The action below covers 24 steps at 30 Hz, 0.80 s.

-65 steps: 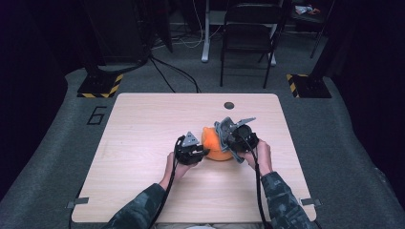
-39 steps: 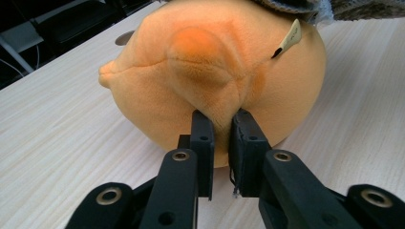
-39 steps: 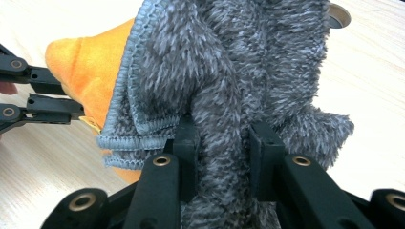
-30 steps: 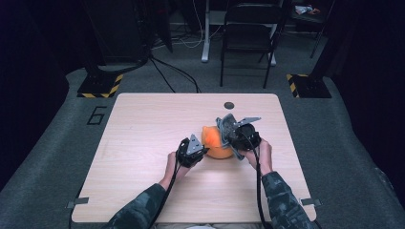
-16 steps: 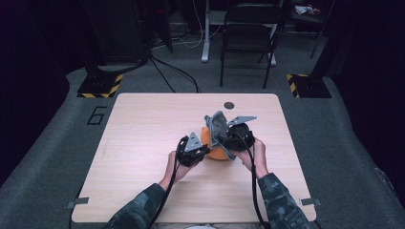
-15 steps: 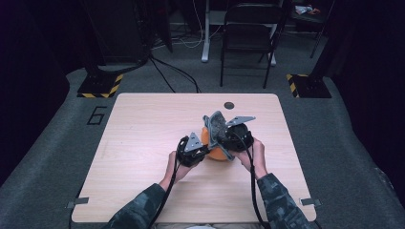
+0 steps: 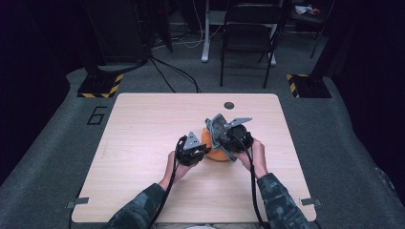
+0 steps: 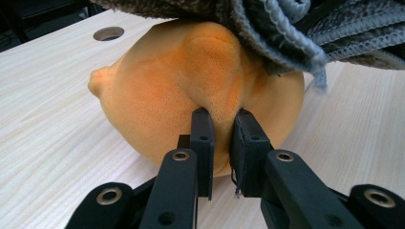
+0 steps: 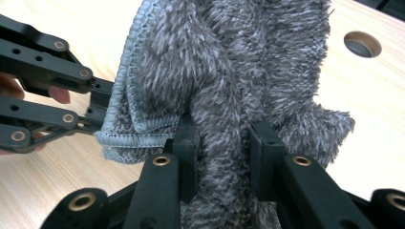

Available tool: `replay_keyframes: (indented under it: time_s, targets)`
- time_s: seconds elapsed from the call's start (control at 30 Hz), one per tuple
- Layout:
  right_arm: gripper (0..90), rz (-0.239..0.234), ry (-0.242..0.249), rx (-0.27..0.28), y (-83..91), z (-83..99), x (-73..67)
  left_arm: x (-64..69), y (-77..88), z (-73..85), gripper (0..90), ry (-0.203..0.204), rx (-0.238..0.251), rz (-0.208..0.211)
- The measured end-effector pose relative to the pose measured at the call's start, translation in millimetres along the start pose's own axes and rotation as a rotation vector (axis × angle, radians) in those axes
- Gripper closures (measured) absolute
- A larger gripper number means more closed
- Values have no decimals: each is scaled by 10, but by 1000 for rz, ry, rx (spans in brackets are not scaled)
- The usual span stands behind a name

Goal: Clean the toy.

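Note:
An orange plush ball [image 7: 216, 152] lies on the wooden table [image 7: 143, 143] between both hands. My left gripper [image 8: 222, 126] is shut on a pinched fold of the orange plush [image 8: 157, 86]; its jaws have just eased open slightly with the fold still between them. In the high view the left gripper [image 7: 205, 150] meets the plush from the left. My right gripper [image 9: 224, 133] is shut on a bunched grey fuzzy cloth [image 9: 229, 57]. It holds the grey cloth [image 7: 217, 128] over the plush's top and far side, and the cloth [image 8: 286, 24] hangs above the plush.
A round cable hole [image 7: 229, 105] is in the table near its far edge. A folding chair [image 7: 248, 38] and cables stand on the grey floor beyond. In the right gripper view the left gripper's black linkage [image 9: 47, 95] crosses at left.
The right gripper has carried the grey cloth left and up over the orange plush. The left gripper has closed in on the plush from the left and stayed there.

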State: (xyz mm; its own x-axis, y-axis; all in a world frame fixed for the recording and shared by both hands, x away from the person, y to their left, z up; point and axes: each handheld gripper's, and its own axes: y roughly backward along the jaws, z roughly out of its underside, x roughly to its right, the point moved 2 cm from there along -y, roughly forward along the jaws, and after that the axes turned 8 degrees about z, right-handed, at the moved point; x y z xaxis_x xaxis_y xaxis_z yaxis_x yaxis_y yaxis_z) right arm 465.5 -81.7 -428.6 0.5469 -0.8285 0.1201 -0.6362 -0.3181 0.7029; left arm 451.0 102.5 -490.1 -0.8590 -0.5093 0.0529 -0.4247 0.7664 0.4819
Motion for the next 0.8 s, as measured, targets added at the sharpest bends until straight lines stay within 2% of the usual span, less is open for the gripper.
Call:
replay_keyframes:
  time_s: [0.1,0.27,0.37,0.8]
  targets:
    - [690,-5,0,-12,-11,16,45,-9,1,4,796,4,-1,1]
    - [689,2,-28,-38,-28,48,102,-21,-6,15,793,22,8,2]
    - [689,8,-30,-50,-64,86,197,-36,-3,24,791,31,7,2]
    - [688,13,-87,-102,-151,209,409,-49,-3,28,788,26,3,-2]
